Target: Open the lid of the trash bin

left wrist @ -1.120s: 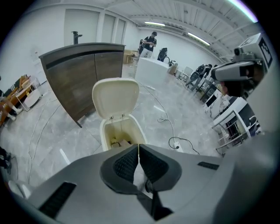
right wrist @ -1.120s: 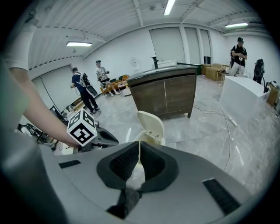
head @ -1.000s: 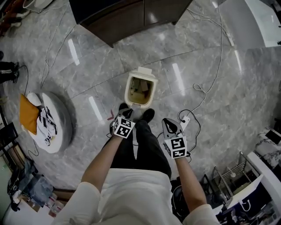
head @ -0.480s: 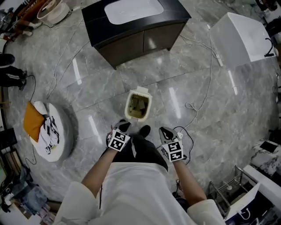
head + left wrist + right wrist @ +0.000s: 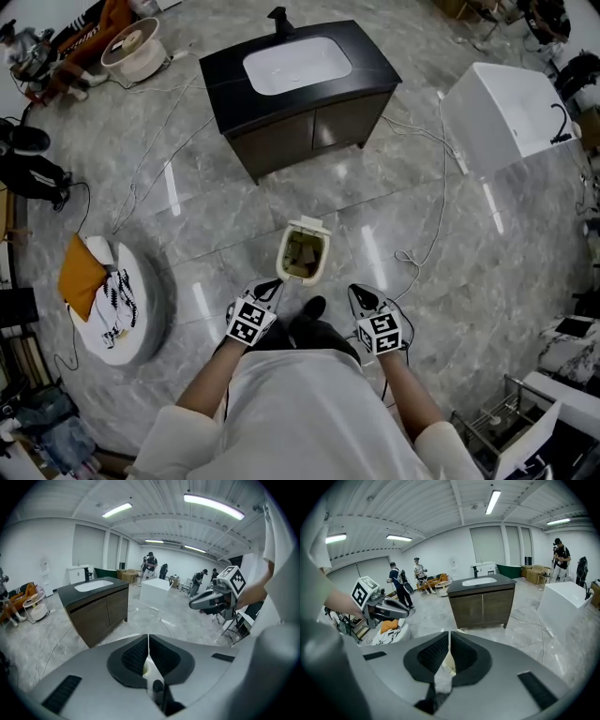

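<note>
**Head view.** The small cream plastic trash bin (image 5: 303, 255) stands on the grey marble floor (image 5: 441, 281) just below the frame's centre. Its lid (image 5: 307, 225) is already tipped up at the bin's upper edge, so we see brown litter inside. Its long axis runs up and down in the picture, away from the person. The bin lies above and between the two claws. The left gripper (image 5: 268, 289), just lower left of it, is nearer than the right gripper (image 5: 359, 296) at lower right. Both are clenched on nothing, with jaws together in each gripper view. We judge the opening done. Against the earlier frames, the bin looks smaller and stands clear of the left gripper. The dark cabinet with a white basin (image 5: 300, 98) at upper centre now shows whole.
</note>
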